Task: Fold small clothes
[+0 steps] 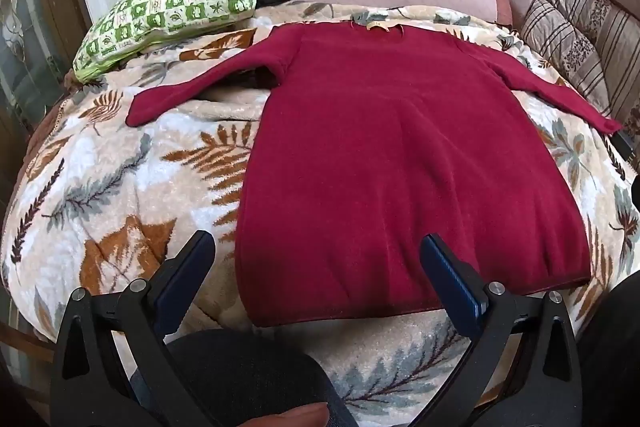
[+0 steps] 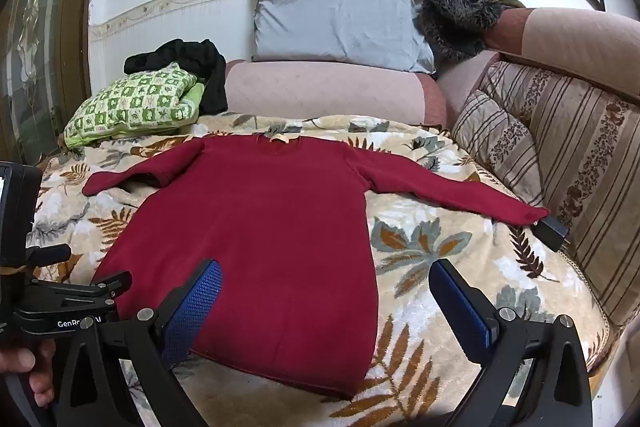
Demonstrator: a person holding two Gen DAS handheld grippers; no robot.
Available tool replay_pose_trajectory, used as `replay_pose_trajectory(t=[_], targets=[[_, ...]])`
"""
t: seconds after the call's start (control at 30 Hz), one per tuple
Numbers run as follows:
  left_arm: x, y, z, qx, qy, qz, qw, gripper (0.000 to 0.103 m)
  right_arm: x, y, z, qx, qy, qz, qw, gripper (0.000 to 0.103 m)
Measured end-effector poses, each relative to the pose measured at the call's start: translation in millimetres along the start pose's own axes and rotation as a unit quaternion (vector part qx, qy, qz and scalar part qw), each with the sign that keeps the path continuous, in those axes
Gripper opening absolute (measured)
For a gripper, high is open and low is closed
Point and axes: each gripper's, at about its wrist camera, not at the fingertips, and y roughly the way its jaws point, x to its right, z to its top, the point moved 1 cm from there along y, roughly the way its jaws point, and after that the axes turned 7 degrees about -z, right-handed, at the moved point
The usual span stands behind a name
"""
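On blanket (image 2: 440,251): red sweater (image 2: 256,227) flat; R cuff partly covers dark obj (image 2: 554,231).

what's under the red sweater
The red sweater lies flat on a leaf-print blanket. The blanket shows all round it; whatever lies beneath its body is covered.

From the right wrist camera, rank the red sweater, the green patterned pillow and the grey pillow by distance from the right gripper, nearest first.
1. Red sweater: its hem lies just ahead of the open right gripper, low centre.
2. Green patterned pillow: beyond the sweater, far left.
3. Grey pillow: against the wall, at the back.
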Motion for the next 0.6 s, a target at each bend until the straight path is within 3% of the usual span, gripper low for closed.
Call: replay_pose_trajectory(t=[0.37,0.43,0.6], targets=[[-5,11,-21,0.002,0.02,-0.001,0.9998,0.103,-8,6,2,-0.002,0.002,0.001,1.0,0.103],[6,10,-3,-0.015,0.014,-0.001,0.9998,0.103,-12,10,0,-0.009,-0.005,-0.005,1.0,0.103],[6,15,-1,-0.024,0.012,-0.001,0.9996,0.103,-9,15,-1,-0.019,-0.002,-0.007,1.0,0.103]])
